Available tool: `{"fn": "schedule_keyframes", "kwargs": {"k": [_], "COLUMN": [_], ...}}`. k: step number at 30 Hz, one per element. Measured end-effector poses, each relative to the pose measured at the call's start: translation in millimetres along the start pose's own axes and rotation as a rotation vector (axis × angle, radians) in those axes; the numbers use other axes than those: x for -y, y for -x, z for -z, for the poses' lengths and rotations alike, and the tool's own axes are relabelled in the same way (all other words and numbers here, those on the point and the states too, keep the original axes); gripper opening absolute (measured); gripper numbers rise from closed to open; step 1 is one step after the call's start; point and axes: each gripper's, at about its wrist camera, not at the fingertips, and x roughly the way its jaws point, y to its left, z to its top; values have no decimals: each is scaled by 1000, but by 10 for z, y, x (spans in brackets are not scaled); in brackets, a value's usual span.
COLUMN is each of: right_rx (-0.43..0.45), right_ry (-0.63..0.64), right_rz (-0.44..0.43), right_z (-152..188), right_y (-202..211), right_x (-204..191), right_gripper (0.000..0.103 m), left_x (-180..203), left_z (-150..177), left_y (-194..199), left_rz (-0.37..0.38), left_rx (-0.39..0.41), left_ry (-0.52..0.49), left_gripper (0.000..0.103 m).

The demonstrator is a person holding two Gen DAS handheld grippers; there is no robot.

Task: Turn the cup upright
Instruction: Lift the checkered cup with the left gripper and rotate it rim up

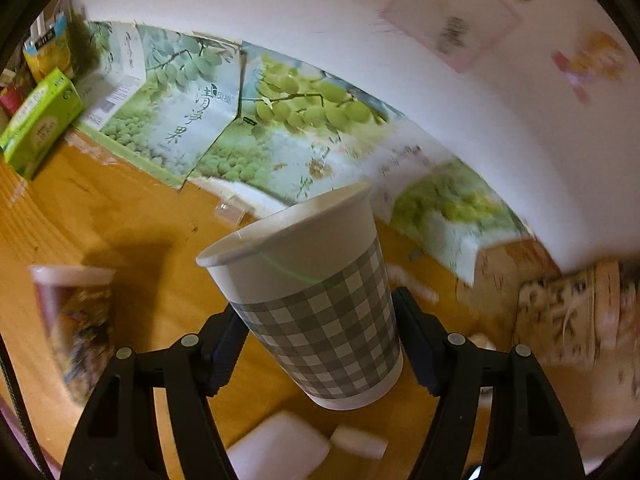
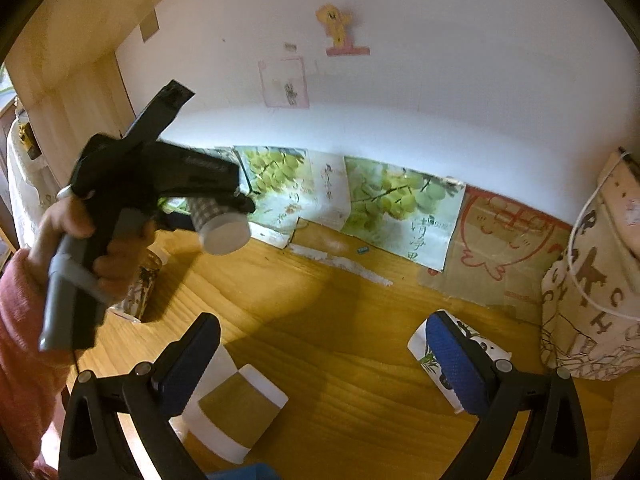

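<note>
A white paper cup with a grey checked band sits between the fingers of my left gripper, held in the air above the wooden table, mouth up and tilted away. The right wrist view shows the same cup from its base side, in the left gripper held by a hand at the left. My right gripper is open and empty, low over the table. A brown-banded paper cup lies on its side by its left finger. A white printed cup lies behind its right finger.
A picture-printed cup stands at the left on the wooden table. Green boxes sit at the far left. Grape posters lean on the back wall. A patterned cloth bag stands at the right.
</note>
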Motion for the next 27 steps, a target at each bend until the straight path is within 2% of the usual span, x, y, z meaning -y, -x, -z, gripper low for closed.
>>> {"fn": "schedule_keyframes", "kwargs": {"k": [6,14,19,27], "right_rx": [-13,-24,-32,-27], "right_ry": [-2,-37,-77,-148], "right_rz": [-15,-54,-64,-2], "right_z": [93,336,483,707], "right_y": [154,317,390,529], "right_x": [-188,-517,-657,-847], "right_gripper": [103,103,103,103], "left_x": [-95,-190,-241,-436], "left_z": [361,787,1030,1400], "left_y": [208,569,788,1016], "left_rz": [-64,-96,-100,-69], "left_rx": [9,-3,-19,-76], "left_ry": [-101,-223,-298,-421], "left_gripper": [73,73,73,74]}}
